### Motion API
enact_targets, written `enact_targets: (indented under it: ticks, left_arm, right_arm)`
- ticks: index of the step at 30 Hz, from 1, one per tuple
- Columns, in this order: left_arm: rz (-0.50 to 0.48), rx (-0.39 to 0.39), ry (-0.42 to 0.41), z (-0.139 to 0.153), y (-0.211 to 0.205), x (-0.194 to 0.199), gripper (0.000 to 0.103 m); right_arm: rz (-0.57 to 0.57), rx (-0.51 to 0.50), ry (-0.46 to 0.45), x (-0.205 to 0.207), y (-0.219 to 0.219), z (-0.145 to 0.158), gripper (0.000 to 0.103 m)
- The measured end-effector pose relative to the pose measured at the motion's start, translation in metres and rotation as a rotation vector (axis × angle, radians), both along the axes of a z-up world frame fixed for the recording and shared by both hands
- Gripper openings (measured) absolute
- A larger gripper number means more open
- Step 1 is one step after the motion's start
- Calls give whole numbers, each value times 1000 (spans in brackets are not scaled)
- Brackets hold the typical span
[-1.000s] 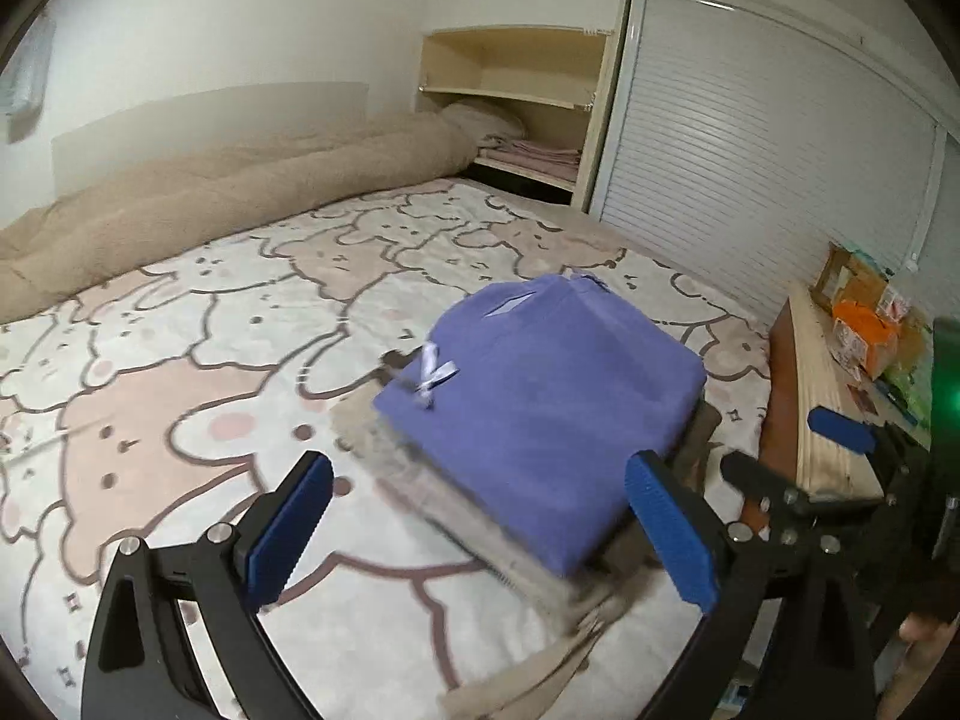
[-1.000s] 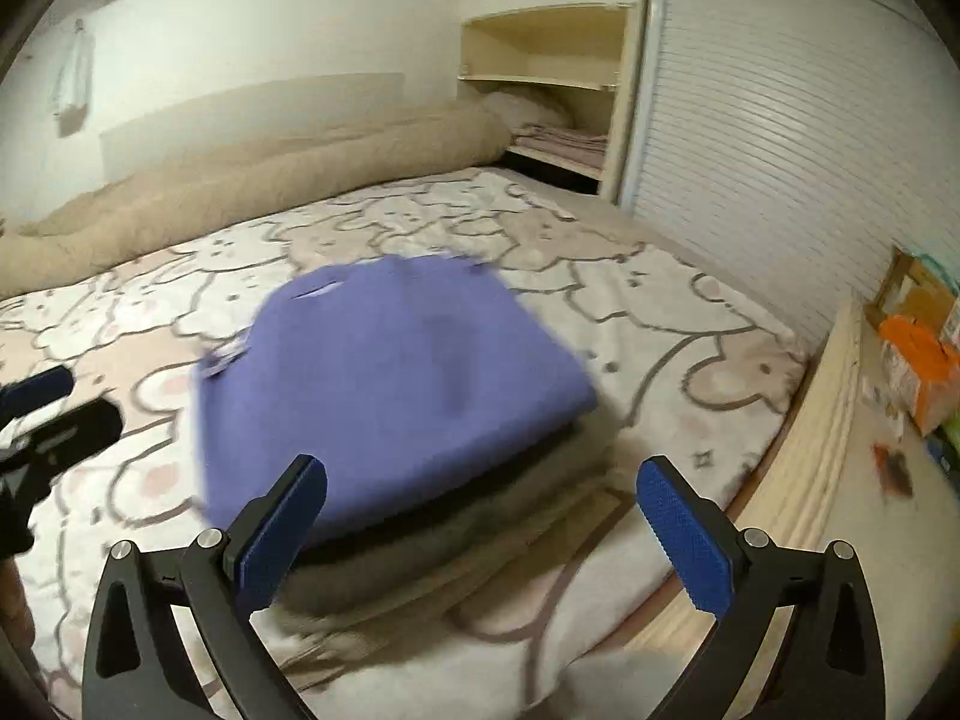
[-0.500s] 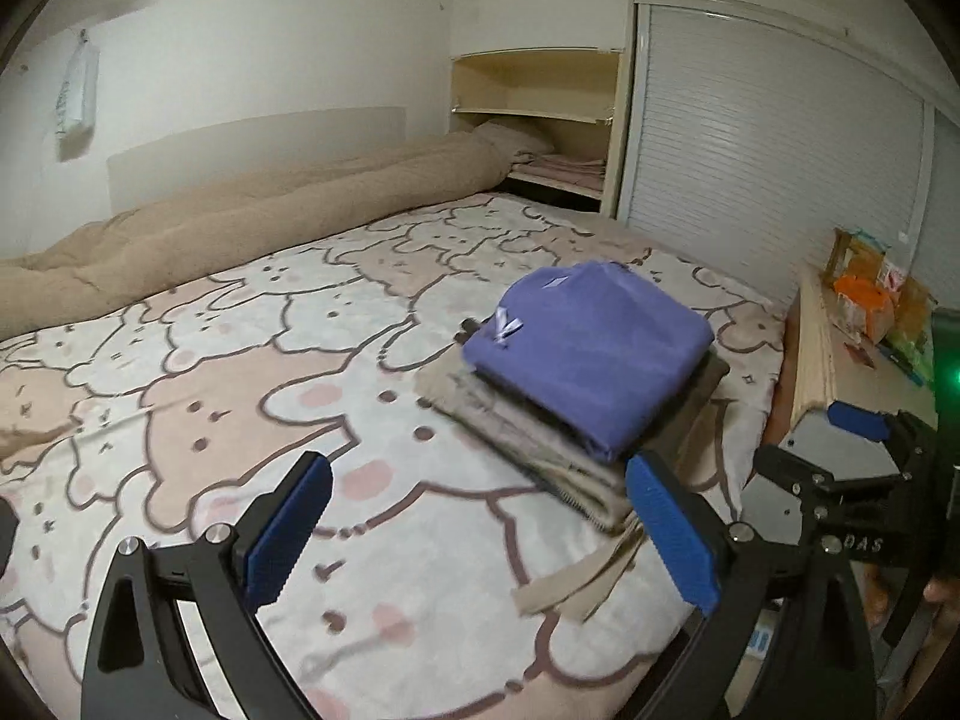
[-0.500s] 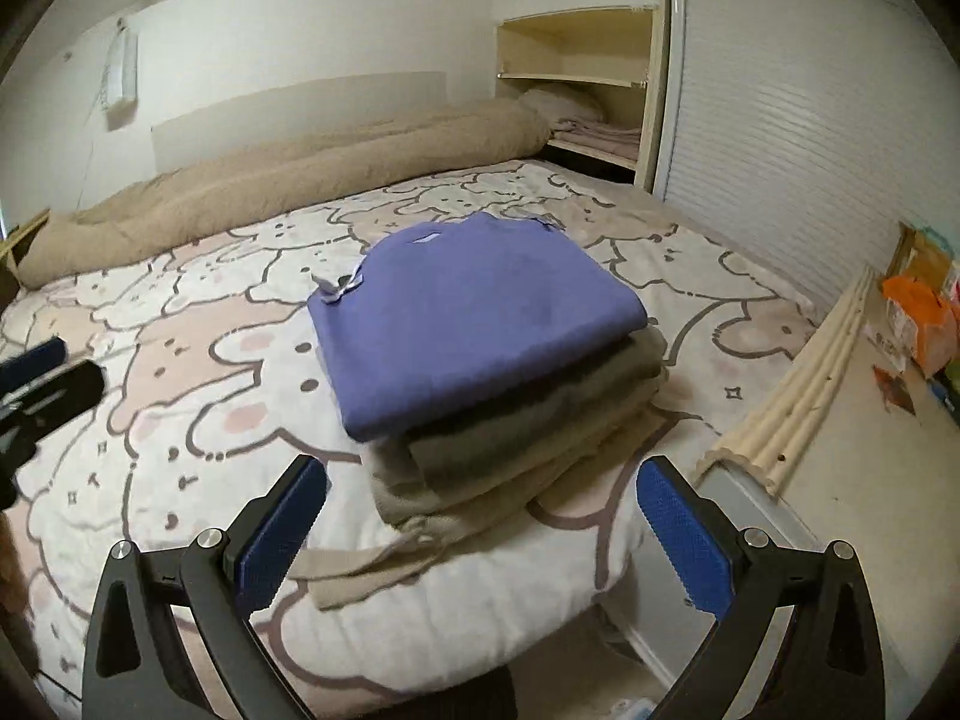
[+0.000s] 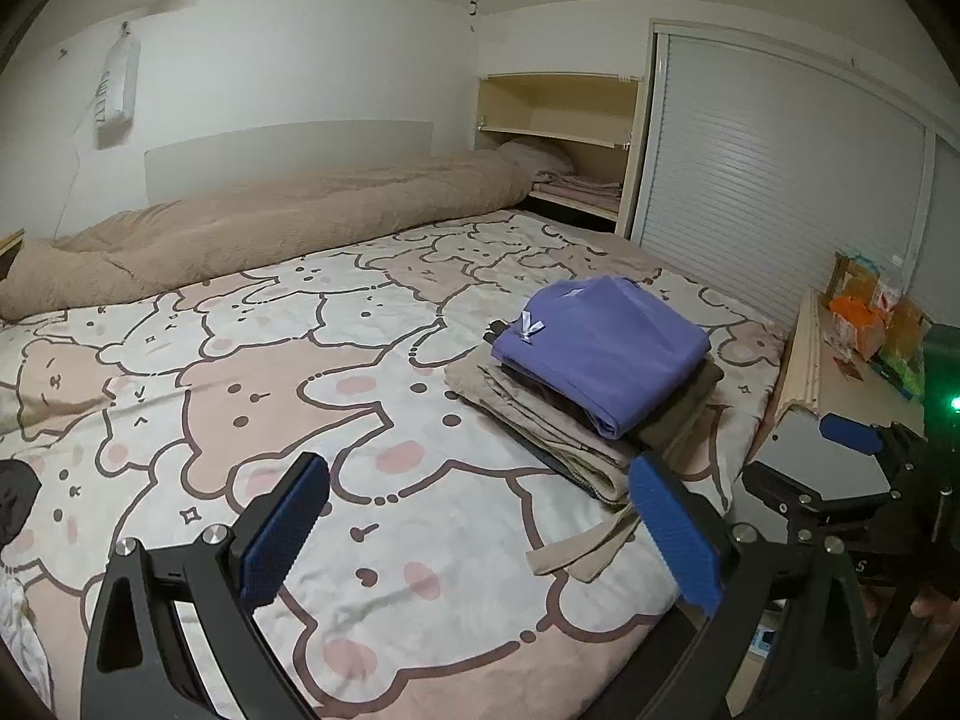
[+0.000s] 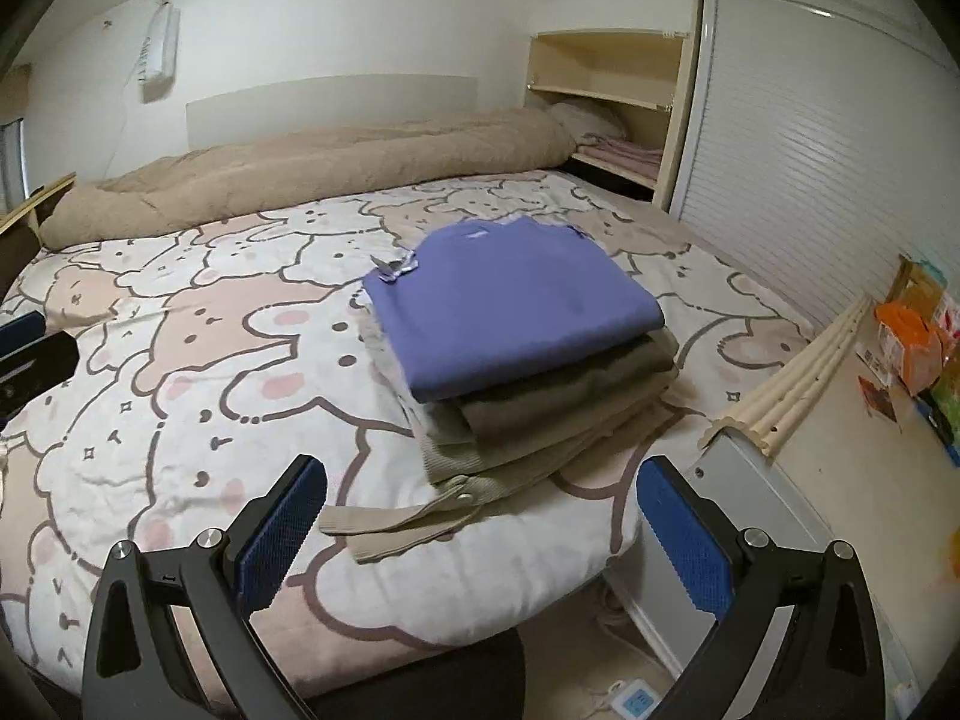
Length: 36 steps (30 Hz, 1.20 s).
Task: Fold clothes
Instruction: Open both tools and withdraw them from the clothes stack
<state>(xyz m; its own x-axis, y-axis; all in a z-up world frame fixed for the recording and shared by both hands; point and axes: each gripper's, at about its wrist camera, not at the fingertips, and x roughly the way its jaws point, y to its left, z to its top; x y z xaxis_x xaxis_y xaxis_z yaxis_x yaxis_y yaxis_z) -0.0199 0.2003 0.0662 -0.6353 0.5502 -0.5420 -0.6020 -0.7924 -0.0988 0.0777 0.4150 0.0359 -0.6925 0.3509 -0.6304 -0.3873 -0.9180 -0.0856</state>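
A folded purple garment (image 5: 606, 345) (image 6: 510, 306) tops a stack of folded beige and olive clothes (image 5: 564, 426) (image 6: 540, 414) near the right edge of the bed. A beige strap end (image 6: 390, 525) trails off the stack's front. My left gripper (image 5: 480, 531) is open, held back from the stack over the bedsheet, nothing between its blue pads. My right gripper (image 6: 480, 531) is open too, short of the stack at the bed's near edge, holding nothing. The right gripper's blue tip (image 5: 852, 435) shows at the right of the left wrist view.
The bed has a bear-print sheet (image 5: 270, 372) with a rolled beige duvet (image 5: 288, 222) along the far side. A wooden side table (image 6: 864, 420) with packets stands to the right. Shelves (image 6: 606, 96) and a shutter door (image 6: 798, 144) lie behind.
Both grippers have pulled back and away from the clothes stack, which now looks smaller and farther off. Both stayed open with nothing in them.
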Motion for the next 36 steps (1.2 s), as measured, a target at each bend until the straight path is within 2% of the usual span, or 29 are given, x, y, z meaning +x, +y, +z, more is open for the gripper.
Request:
enact_targets:
  ticks: [10, 36]
  left_arm:
    - [45, 2, -23, -8, -16, 2, 101]
    - [72, -8, -18, -7, -24, 0, 101]
  right_arm:
    - [53, 19, 27, -3, -21, 14, 103]
    - [23, 13, -1, -11, -14, 13, 103]
